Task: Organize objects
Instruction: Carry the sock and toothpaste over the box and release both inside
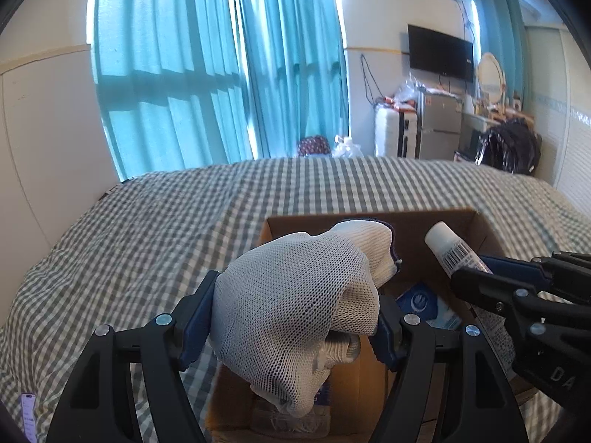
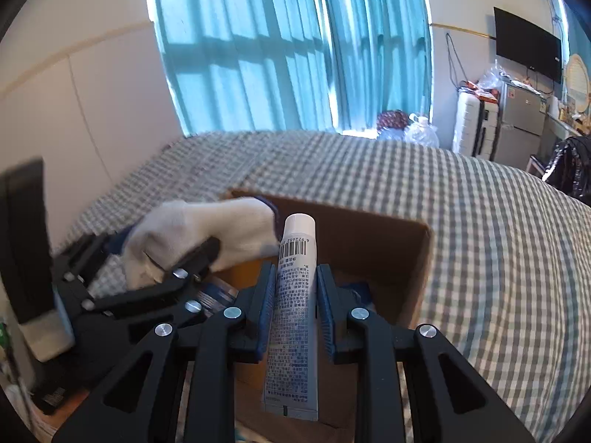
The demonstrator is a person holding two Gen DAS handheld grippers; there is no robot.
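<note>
Centre frame: left gripper [image 1: 295, 317] clamps a white mesh cloth bundle [image 1: 295, 306] above an open cardboard box [image 1: 476, 229] on the checked bedspread [image 1: 147, 229]. Right edge: right gripper [image 1: 476, 277] pinches a white tube [image 1: 448, 247] over the box.

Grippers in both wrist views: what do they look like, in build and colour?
Both alike: the left gripper and right gripper have black skeletal linkage arms with triangular cutouts, round silver pivot screws and blue ribbed finger pads. White letters "DA" mark the right one. No cables or sleeves show.

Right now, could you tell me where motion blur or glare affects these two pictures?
Left wrist view: the mesh cloth is sharp; sunlit curtains glare. Right wrist view: the cloth and left gripper are smeared, while the tube is crisp.
</note>
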